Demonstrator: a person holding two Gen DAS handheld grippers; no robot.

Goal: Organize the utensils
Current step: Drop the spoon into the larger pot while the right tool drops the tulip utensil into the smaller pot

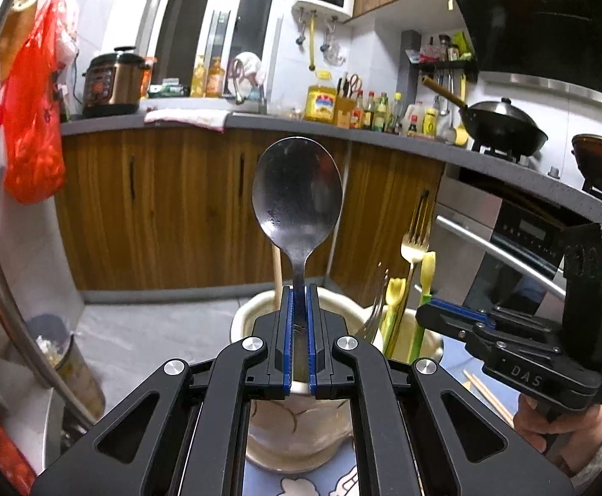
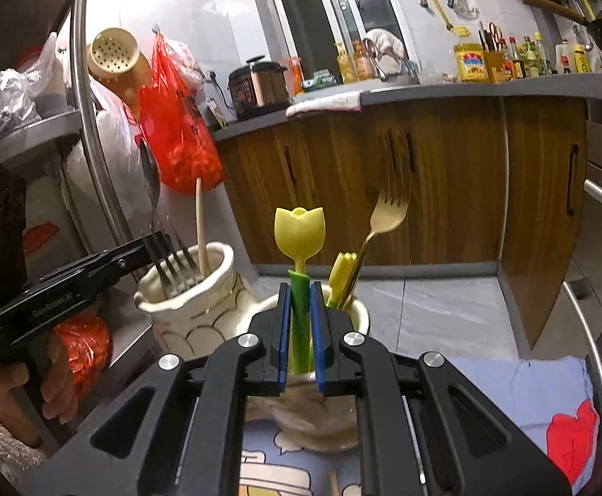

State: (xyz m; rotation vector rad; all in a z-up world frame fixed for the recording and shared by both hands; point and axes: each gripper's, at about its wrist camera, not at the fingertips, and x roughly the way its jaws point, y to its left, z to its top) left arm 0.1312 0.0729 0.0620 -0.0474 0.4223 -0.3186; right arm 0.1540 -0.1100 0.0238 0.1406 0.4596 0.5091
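Standing up between the left gripper's [image 1: 299,339] jaws is a metal spoon [image 1: 297,194], pinched by its handle, bowl on top, over a cream jar [image 2: 201,301]. The right gripper's [image 2: 300,330] jaws squeeze the green stem of a yellow tulip stick [image 2: 299,229] above a second jar [image 2: 357,314]. Both handle ends hide behind the jaws. A gold fork [image 2: 385,215] leans in that jar.

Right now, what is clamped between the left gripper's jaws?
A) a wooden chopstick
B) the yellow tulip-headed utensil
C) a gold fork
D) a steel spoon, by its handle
D: in the left wrist view the left gripper is shut on the handle of the steel spoon, bowl pointing up above the cream holder.
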